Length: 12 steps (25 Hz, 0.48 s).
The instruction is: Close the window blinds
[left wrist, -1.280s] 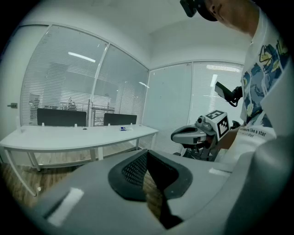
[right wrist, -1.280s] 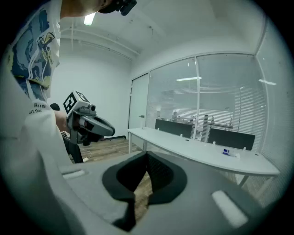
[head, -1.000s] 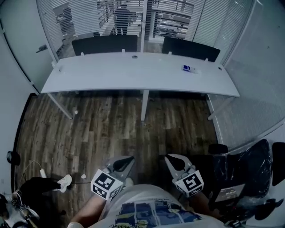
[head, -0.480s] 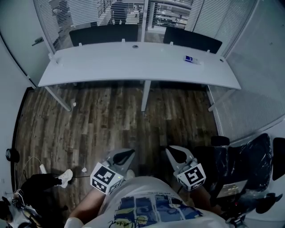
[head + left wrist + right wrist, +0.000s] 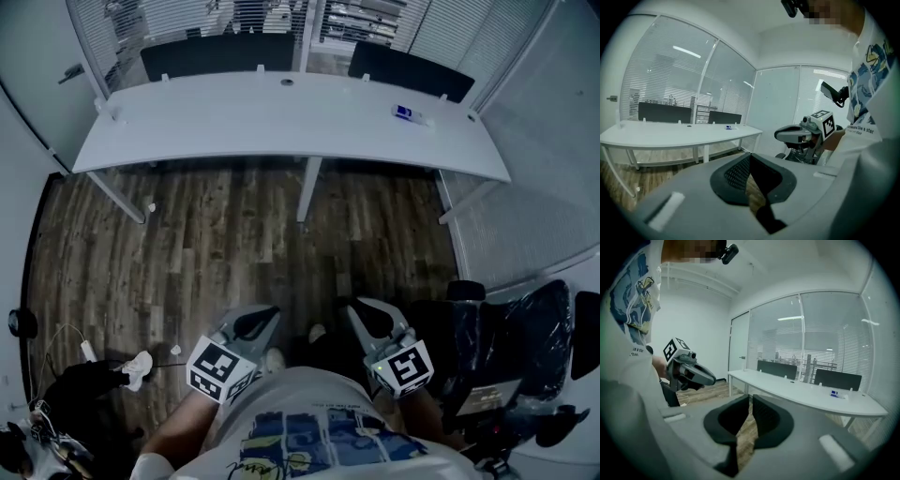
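Head view, looking steeply down: the left gripper point(image 5: 255, 323) and right gripper point(image 5: 372, 319) are held side by side close to the person's body, above a wooden floor point(image 5: 216, 244), both pointing toward a long white desk point(image 5: 281, 122). Each gripper's fingers are pressed together with nothing between them. The window blinds point(image 5: 169, 21) hang at the glass wall beyond the desk, well apart from both grippers; the room behind shows between their slats. A small blue item point(image 5: 404, 112) lies on the desk's right part.
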{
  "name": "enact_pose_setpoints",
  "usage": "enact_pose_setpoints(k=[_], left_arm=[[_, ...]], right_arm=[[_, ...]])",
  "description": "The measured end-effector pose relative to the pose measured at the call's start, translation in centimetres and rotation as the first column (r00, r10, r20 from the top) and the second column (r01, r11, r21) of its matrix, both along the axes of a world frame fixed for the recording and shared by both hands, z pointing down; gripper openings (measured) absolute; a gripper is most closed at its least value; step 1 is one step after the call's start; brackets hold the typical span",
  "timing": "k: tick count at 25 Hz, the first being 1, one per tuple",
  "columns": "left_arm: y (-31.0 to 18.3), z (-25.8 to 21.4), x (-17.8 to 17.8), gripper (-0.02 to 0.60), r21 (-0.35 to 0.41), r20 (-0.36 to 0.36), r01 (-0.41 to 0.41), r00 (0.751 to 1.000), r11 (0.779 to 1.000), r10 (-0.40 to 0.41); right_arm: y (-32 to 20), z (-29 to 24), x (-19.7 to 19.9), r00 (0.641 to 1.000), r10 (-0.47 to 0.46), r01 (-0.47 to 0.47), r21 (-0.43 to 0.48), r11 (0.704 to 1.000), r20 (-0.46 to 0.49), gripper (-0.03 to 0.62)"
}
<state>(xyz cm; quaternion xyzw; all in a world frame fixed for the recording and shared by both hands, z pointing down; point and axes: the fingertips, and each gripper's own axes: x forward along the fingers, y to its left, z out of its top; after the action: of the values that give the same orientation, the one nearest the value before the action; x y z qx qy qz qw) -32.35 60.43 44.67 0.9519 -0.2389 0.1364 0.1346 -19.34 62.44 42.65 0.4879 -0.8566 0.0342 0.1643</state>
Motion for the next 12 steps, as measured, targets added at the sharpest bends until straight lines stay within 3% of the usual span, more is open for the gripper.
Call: enact_pose_setpoints(k=[6, 12], left_arm=[[-3.8, -0.5, 2.3, 0.006, 0.014, -0.015, 0.012, 1.000, 1.000, -0.012], [-8.8, -1.5, 5.1, 0.005, 0.052, 0.012, 0.057, 0.998, 0.997, -0.058]], right_arm=[[-3.3, 0.3, 0.6, 0.999, -0.031, 0.031, -0.041, 0.999, 0.012, 0.020], [-8.8, 0.0, 3.6, 0.997, -0.067, 0.067, -0.012, 0.998, 0.024, 0.021]])
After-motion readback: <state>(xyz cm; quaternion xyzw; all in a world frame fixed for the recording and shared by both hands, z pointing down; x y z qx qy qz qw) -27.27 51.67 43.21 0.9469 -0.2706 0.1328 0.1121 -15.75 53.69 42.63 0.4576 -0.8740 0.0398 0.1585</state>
